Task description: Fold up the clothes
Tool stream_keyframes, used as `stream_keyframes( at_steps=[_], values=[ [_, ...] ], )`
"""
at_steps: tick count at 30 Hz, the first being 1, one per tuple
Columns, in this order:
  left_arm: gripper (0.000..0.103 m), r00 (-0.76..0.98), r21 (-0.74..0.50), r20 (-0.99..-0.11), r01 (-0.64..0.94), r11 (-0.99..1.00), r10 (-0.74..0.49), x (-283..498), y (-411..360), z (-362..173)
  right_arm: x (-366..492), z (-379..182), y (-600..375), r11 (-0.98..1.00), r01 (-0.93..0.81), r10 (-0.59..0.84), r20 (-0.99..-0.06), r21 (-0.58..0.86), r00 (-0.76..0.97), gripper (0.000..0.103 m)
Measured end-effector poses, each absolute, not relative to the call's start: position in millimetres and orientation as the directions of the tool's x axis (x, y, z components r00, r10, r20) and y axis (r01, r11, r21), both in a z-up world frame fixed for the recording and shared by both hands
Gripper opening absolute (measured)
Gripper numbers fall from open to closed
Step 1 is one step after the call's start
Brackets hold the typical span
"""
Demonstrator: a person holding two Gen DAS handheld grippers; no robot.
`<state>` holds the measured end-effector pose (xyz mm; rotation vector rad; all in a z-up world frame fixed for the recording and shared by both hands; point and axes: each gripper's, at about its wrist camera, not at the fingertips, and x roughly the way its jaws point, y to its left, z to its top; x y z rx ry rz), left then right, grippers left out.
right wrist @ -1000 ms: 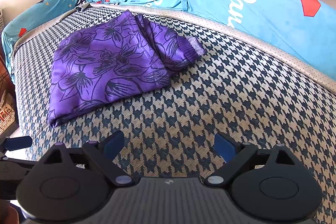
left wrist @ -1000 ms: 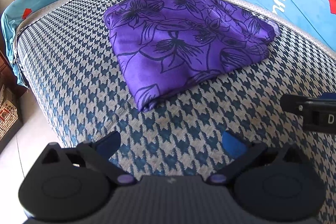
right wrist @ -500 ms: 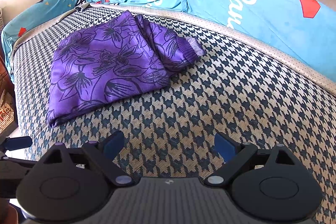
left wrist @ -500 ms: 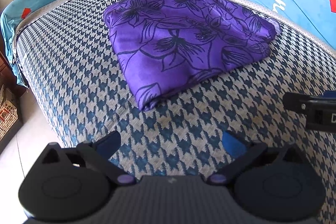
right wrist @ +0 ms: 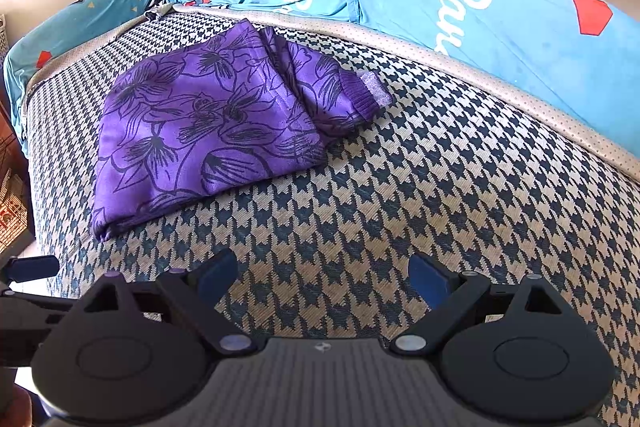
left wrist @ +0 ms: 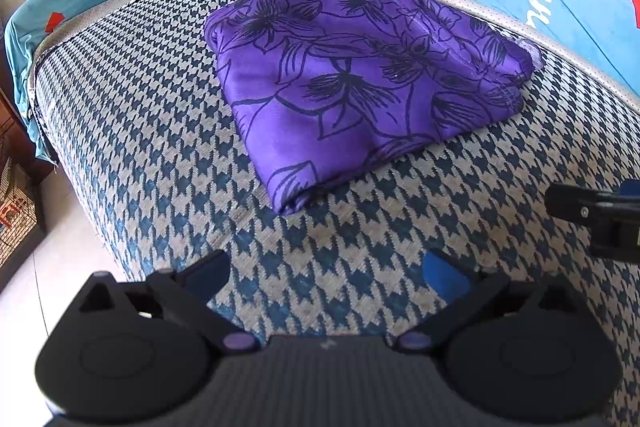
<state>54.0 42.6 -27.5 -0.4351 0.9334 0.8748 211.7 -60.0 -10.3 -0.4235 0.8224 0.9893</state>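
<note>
From the left wrist, the left gripper point(left wrist: 326, 269) hangs with jaws apart, empty, above the houndstooth seat cushion point(left wrist: 152, 131); the folded purple garment point(left wrist: 360, 75) lies ahead. From the right wrist, the right gripper point(right wrist: 322, 277) gapes empty, the garment point(right wrist: 208, 131) lying ahead to its left.

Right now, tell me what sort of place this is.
Most likely a home living room: a sofa seat in houndstooth fabric, back cushions in blue printed covers, and a folded purple floral garment lying on the seat.
</note>
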Motion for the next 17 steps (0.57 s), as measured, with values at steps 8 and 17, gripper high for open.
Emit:
stream_keyframes(
  at_steps=[8,17],
  values=[
    [0.103,0.297,0.03,-0.842,-0.807,0.59,0.449,53.6,43.1,-29.3,212.7,-10.4,-60.7,0.505,-0.862,0.563,-0.773,0.042,0.292,0.093],
    [0.103,0.309,0.024,-0.839,-0.801,0.598,0.447,53.3,42.8,-28.8,212.9,-10.1,-61.3,0.506,-0.861,0.564,-0.771,0.042,0.294,0.093]
  ],
)
